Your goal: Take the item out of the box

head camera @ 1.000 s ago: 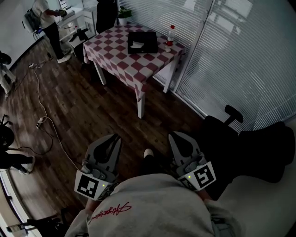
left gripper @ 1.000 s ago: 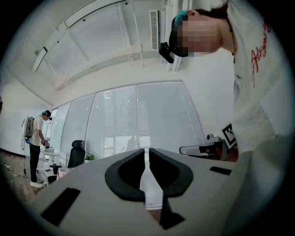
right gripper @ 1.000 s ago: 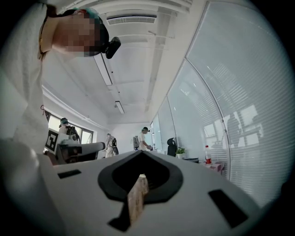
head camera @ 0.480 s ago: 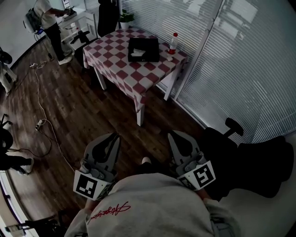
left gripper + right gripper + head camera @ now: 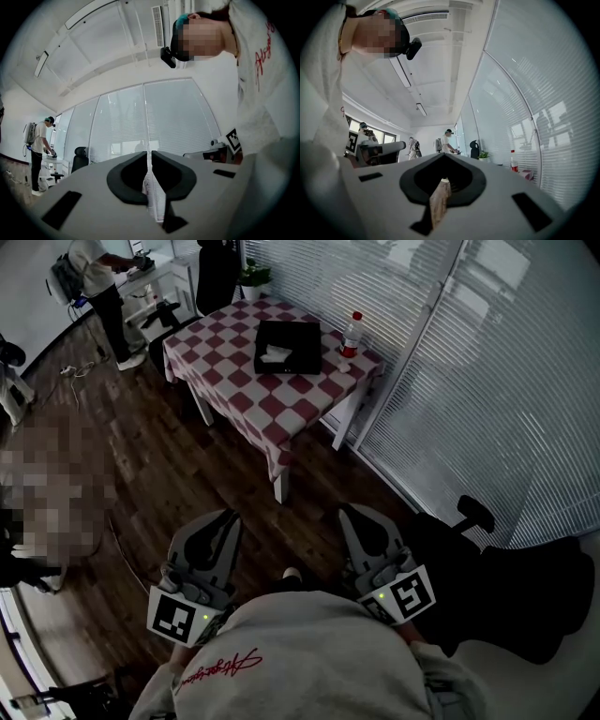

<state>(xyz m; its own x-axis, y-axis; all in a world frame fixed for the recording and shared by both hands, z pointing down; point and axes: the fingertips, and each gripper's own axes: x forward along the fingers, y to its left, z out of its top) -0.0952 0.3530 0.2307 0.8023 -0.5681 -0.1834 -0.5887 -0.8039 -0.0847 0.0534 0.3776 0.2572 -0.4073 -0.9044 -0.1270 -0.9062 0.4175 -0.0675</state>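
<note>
At the left, the left hand-held gripper [image 5: 229, 518] is held low against the body, its jaws brought together to a thin slit with nothing between them. Ahead, across the wooden floor [image 5: 169, 465] and well apart from both tools, a checkered surface [image 5: 234, 381] is seen. The black box [image 5: 289, 345] lies toward its far right corner, apparently open at the top, and a pale item [image 5: 275, 353] can be made out inside it at the box's left side. The right hand-held gripper [image 5: 350, 513] is likewise shut and empty. A red-capped bottle [image 5: 352, 331] stands just beside the box at the right edge. The step in hand is judged to be the approach: the surface should be met squarely, one gripper opened before the box is reached, and the bottle kept clear of.
</note>
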